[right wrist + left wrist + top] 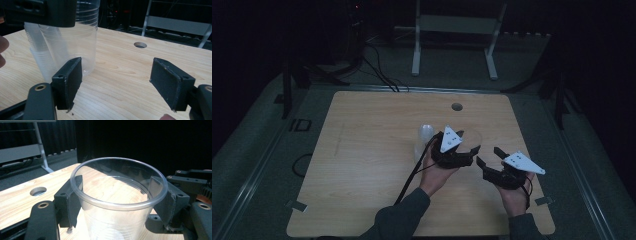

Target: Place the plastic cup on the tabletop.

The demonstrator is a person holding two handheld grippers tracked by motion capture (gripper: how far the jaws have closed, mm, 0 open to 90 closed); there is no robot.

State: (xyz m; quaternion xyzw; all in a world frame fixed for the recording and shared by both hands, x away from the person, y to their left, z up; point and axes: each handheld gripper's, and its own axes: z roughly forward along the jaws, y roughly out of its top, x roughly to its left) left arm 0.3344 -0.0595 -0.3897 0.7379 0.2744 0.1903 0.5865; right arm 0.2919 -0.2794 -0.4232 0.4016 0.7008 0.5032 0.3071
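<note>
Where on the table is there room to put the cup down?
The bare wooden table left of the stacked clear cups is free, also the far strip around the round hole. It's crowded where the left gripper and right gripper meet.

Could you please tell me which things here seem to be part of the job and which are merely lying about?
In use:
clear plastic cup, between the left gripper jaws
stack of cups
right gripper, open

Lying about:
white frame beyond the table
cables on the floor

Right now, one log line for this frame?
left tool: shut on cup | right tool: open, empty, over table | stack: behind cup
</note>
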